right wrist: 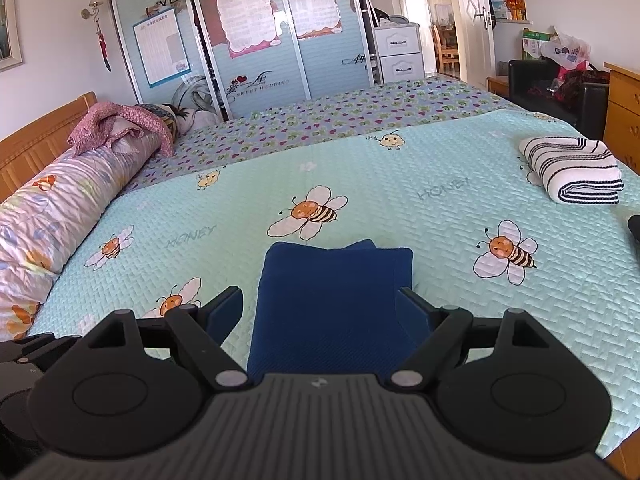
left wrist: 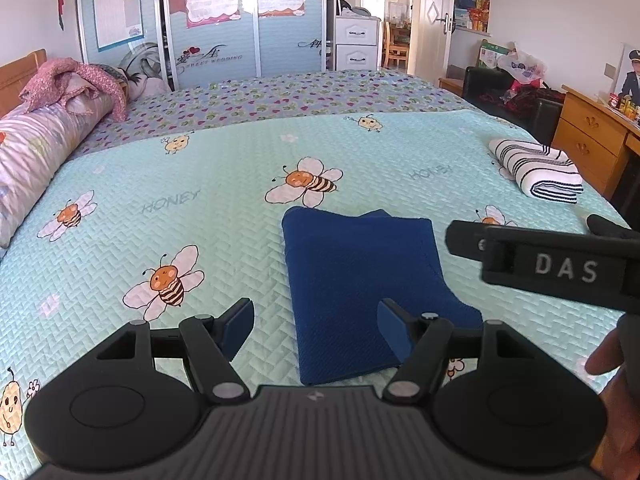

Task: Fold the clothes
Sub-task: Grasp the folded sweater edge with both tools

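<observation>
Already folded into a flat rectangle, the blue garment (right wrist: 332,304) lies at twelve o'clock of the wide-open, empty right gripper (right wrist: 320,312) and left gripper (left wrist: 316,328), looking soft, light and limp, best pinched at an edge.

We read "HONEY" quilted into the bee bedspread (right wrist: 192,236) ahead of our grippers, "SWEET WEDDING" and "LOVE" on the wardrobe doors (right wrist: 260,82) beyond, and "DAS" on the right gripper (left wrist: 566,268).

We are looking from both wrist cameras, close and low over the bed (left wrist: 200,184), both sharing the folded blue cloth (left wrist: 360,280) and facing the wardrobe (right wrist: 248,40).
</observation>
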The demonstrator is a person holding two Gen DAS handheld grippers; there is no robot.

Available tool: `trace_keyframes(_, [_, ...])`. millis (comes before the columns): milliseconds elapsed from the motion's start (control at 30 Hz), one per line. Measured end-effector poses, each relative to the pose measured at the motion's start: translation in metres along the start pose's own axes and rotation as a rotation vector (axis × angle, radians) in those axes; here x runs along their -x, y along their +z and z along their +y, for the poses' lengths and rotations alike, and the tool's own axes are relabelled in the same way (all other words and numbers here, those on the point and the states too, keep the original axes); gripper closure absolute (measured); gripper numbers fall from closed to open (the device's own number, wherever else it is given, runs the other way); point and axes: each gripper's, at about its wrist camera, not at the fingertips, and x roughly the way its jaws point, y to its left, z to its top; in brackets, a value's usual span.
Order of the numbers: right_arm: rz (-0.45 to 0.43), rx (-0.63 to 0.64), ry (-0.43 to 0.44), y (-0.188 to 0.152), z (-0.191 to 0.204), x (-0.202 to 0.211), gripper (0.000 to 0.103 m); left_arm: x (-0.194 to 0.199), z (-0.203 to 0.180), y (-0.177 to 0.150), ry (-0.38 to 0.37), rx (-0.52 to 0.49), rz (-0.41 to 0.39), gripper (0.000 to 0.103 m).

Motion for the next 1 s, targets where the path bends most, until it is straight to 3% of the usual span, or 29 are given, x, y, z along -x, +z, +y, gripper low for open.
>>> trace_keyframes(133, [0.038, -0.058, 0.025, -0.008, -0.021, -0.010, 0.019, -0.017, 0.027, -0.002, -0.057, 0.076, 0.039, 0.032])
trace_keyframes(200, [0.065, -0.134, 0.062, -0.014, -0.042, -0.020, 0.019, -0.028, 0.048, -0.005, -0.112, 0.160, 0.071, 0.032])
trace_keyframes(300, [0.123, -0.328, 0.168, -0.032, -0.088, -0.039, 0.019, -0.052, 0.084, -0.010, -0.205, 0.300, 0.117, 0.032])
trace_keyframes(500, [0.246, -0.718, 0.285, -0.094, -0.170, -0.083, 0.019, -0.107, 0.111, -0.012, -0.299, 0.406, 0.199, 0.032])
trace_keyframes(667, [0.270, -0.819, 0.322, -0.119, -0.192, -0.102, 0.019, -0.151, 0.119, -0.005, -0.366, 0.448, 0.269, 0.032])
trace_keyframes(1000, [0.332, -0.948, 0.437, -0.116, -0.213, -0.154, 0.019, -0.241, 0.139, 0.011, -0.442, 0.529, 0.416, 0.030])
